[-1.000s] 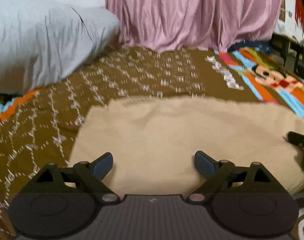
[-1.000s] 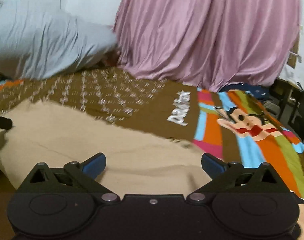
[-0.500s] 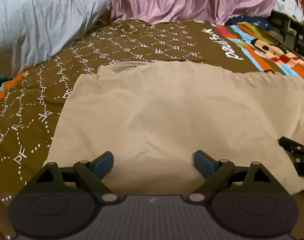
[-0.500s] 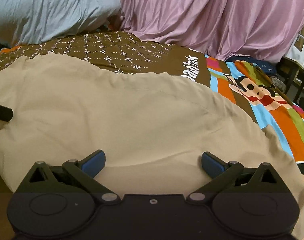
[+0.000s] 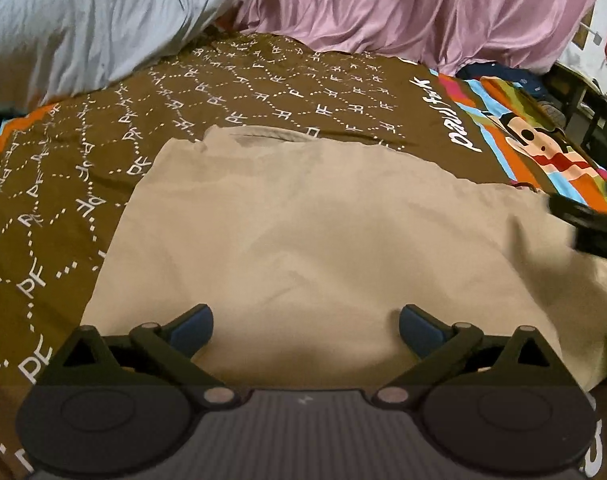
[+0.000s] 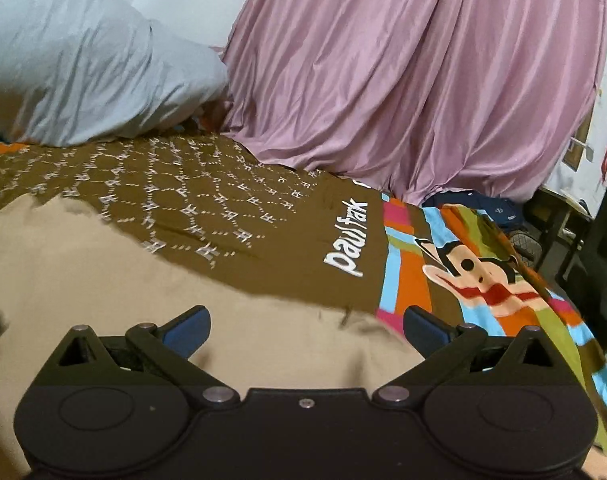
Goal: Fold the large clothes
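Your beige garment (image 5: 323, 232) lies spread flat on the bed, over the brown patterned bedspread (image 5: 263, 92), with a grey pillow (image 5: 83, 20) and a pink curtain (image 6: 423, 80) beyond it. Your left gripper (image 5: 305, 326) hangs over the cloth's near edge; its jaws have just been opening, stand wide apart, and nothing sits between them. Your right gripper (image 6: 307, 326) hovers over the garment's right end, jaws spread wide too, gripping nothing.

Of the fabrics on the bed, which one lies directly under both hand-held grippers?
The plain tan garment, spread flat on the brown patterned bedspread. The grey pillow and pink draped cloth sit far back, out of reach of either.
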`<state>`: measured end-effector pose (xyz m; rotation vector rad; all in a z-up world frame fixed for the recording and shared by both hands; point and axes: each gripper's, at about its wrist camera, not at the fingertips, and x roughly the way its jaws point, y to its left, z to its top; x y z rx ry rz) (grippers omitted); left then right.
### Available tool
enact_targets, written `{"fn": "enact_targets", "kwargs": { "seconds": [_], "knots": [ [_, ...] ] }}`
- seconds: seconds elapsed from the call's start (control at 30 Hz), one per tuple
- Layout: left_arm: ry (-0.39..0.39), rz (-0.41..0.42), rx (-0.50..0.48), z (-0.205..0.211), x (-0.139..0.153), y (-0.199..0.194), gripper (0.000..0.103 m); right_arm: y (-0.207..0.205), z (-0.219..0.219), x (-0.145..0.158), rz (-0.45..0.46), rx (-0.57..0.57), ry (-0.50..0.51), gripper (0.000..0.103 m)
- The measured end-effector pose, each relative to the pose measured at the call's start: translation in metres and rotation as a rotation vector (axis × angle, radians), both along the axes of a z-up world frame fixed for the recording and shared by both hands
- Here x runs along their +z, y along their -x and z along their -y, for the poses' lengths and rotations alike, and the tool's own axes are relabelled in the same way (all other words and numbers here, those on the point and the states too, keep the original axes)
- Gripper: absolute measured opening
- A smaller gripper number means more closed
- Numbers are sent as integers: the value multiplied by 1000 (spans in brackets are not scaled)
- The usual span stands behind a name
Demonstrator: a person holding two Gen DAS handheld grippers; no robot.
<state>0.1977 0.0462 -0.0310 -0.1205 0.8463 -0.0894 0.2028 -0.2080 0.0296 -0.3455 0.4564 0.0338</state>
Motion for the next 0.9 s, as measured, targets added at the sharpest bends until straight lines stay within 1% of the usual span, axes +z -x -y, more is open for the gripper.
{"fn": "enact_targets", "kwargs": {
  "seconds": [0.1, 0.13, 0.17, 0.2, 0.23, 0.3, 0.4, 0.5, 0.57, 0.63, 0.7, 0.77, 0.8, 0.83, 0.9],
  "knots": [
    [-12, 3, -5, 0, -2, -1, 102, -46, -3, -18, -105, -24, 25, 102],
    [-17, 7, -8, 2, -2, -1, 102, -59, -3, -28, -151, -39, 37, 102],
    [-22, 9, -12, 3, -2, -1, 102, -70, -3, -39, -213, -46, 36, 102],
    [-26, 11, -15, 4, -2, -2, 102, -75, -3, -49, -255, -44, 29, 102],
    [-29, 12, -16, 5, -2, -3, 102, -76, -3, -55, -256, -40, 33, 102],
    [-27, 10, -16, 5, -4, -3, 102, -71, -3, -61, -219, -34, 39, 102],
    [-25, 11, -15, 5, -4, -3, 102, -71, -1, -62, -211, -35, 23, 102],
    [-4, 50, -40, 2, 2, 5, 102, -65, 1, -61, -198, -32, 13, 101],
    [23, 99, -67, -1, 10, 18, 102, -50, -2, -51, -138, -8, -3, 95],
    [24, 135, -88, -4, 19, 33, 102, -29, -2, -36, -68, 1, -42, 96],
    [18, 137, -74, -9, 27, 46, 102, -7, -2, -25, -54, 12, -107, 99],
    [66, 116, -44, -19, 32, 56, 102, 17, -6, -19, -57, 7, -150, 99],
    [106, 92, -18, -25, 32, 60, 102, 29, -8, -17, -56, 17, -160, 99],
    [154, 64, 9, -32, 30, 63, 102, 41, -11, -16, -50, 37, -161, 100],
    [223, 2, 50, -44, 22, 64, 102, 60, -20, -19, -25, 69, -112, 102]
  ]
}}
